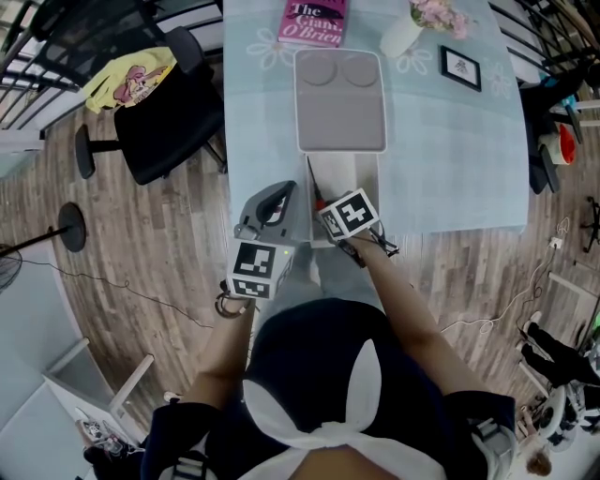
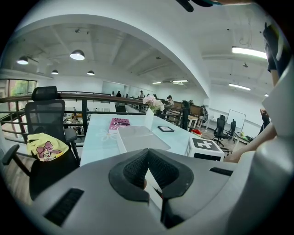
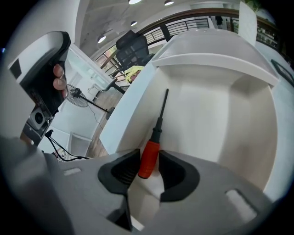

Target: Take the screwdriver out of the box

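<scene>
The white box (image 1: 367, 192) stands open at the table's near edge, with its lid (image 1: 339, 103) folded back away from me. In it lies the screwdriver (image 1: 312, 183), a thin dark shaft with a red handle (image 3: 148, 158). My right gripper (image 3: 149, 161) reaches down into the box (image 3: 220, 114), and its pads touch both sides of the red handle. In the head view the right gripper (image 1: 330, 210) sits at the box's near left corner. My left gripper (image 1: 277, 199) rests just left of the box, and its jaw tips (image 2: 148, 152) meet with nothing between them.
A pink book (image 1: 312, 21), a white vase with flowers (image 1: 403, 33) and a small framed picture (image 1: 460, 67) lie on the far part of the table (image 1: 450, 159). A black office chair (image 1: 173, 117) carrying a yellow cloth (image 1: 127, 77) stands left of the table.
</scene>
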Tool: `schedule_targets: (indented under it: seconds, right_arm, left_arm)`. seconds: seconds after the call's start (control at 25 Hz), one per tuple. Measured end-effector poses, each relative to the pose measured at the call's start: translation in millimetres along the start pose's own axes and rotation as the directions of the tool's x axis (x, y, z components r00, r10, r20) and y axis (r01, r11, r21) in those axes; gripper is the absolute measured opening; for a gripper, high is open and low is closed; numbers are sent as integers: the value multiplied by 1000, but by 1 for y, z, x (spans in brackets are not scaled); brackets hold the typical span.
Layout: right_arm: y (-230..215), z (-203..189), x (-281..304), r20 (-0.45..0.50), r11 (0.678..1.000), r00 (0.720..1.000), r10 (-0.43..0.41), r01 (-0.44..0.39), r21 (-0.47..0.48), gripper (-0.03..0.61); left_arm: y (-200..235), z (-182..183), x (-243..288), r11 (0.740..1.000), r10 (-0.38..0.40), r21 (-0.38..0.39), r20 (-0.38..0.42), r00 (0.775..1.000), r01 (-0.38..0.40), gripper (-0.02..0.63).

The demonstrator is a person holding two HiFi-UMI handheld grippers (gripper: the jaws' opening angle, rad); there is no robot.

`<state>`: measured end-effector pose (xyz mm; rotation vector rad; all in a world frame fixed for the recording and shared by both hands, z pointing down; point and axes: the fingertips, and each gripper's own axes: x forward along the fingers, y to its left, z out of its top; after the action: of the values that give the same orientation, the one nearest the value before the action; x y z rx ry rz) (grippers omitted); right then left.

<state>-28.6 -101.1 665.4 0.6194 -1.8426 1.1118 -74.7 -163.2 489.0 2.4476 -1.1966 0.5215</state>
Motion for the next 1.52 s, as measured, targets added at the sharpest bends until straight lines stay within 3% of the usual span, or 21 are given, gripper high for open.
schedule_targets:
  seconds: [0.52,1.52]
  right_arm:
    - [-2,0,-1,11,996,999,35,-35,81,112]
    - [-18,-11,-21,32,994,999,-10,7,111,101]
  left_arm:
    - [7,1,-4,1000,18,-5,2,1000,-18,17]
    - [1,3,-8,1000,22,-11,5,1000,-22,17]
